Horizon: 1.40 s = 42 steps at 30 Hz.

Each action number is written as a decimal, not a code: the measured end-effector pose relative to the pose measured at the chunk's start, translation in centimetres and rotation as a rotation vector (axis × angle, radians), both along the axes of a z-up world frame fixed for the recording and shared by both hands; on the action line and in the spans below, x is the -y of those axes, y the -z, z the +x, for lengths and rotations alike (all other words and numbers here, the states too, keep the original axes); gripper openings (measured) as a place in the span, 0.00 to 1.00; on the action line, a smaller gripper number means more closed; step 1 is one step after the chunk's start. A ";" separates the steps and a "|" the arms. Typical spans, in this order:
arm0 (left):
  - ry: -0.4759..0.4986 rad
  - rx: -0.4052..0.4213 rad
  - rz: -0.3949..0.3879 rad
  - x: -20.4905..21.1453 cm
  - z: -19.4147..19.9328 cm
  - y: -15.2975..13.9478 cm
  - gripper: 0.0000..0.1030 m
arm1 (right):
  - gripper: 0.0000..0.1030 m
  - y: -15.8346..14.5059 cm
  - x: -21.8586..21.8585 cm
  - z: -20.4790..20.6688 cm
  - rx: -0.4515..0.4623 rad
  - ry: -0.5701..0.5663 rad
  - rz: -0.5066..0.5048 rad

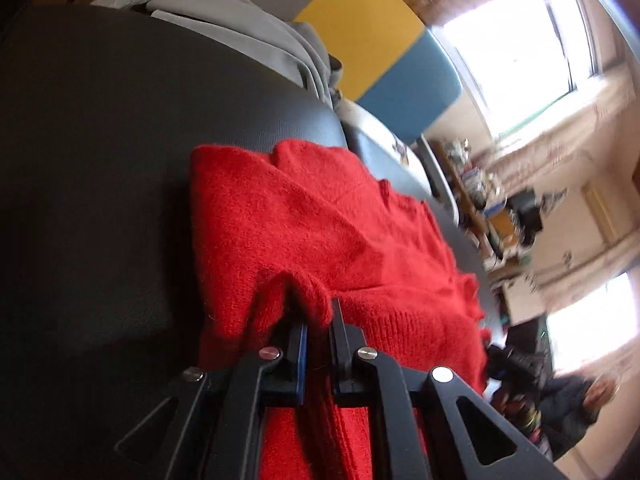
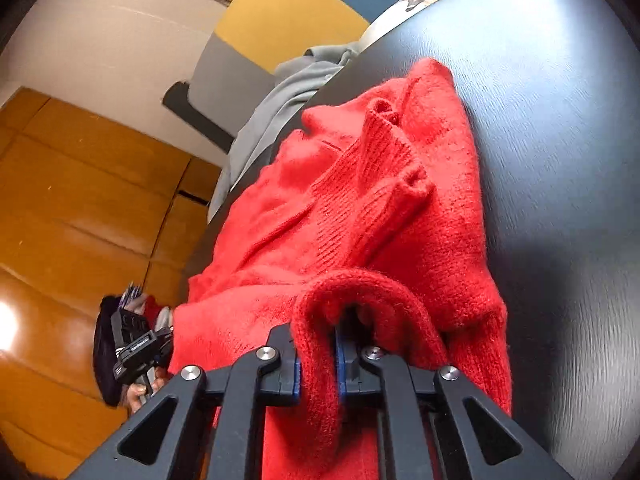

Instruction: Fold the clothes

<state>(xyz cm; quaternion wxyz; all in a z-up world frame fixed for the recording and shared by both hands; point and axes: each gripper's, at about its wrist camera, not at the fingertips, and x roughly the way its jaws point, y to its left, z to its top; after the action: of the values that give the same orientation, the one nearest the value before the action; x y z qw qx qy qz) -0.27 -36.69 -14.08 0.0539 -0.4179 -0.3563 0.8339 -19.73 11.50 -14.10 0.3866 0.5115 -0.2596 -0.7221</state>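
Observation:
A red knitted sweater (image 1: 320, 220) lies partly folded on a dark leather surface (image 1: 100, 160). My left gripper (image 1: 318, 312) is shut on a pinch of the sweater's near edge, with fabric bunched over the fingertips. In the right wrist view the sweater (image 2: 360, 208) shows its ribbed cuffs on top, over the same dark surface (image 2: 560, 160). My right gripper (image 2: 318, 332) is shut on a thick fold of the sweater's edge, which wraps over both fingers. The left gripper's body (image 2: 136, 348) shows at the sweater's far side, held by a hand.
Grey folded garments (image 1: 248, 36) lie at the far end of the dark surface, also in the right wrist view (image 2: 280, 100). Yellow and blue panels (image 1: 372, 40) stand beyond. A wooden floor (image 2: 80, 200) lies below the surface's edge. A cluttered desk (image 1: 492, 208) stands off to one side.

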 end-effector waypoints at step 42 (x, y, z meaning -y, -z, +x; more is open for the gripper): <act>-0.239 0.022 0.110 4.7 -0.7 -1.2 0.28 | 0.59 -4.5 1.3 -1.4 -0.063 0.061 -0.118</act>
<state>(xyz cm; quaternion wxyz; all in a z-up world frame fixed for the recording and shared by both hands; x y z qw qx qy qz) -0.96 -41.39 -12.88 -0.0268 -0.3779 -0.4492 0.8091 -21.09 10.21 -9.58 0.4020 0.4567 -0.3048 -0.7328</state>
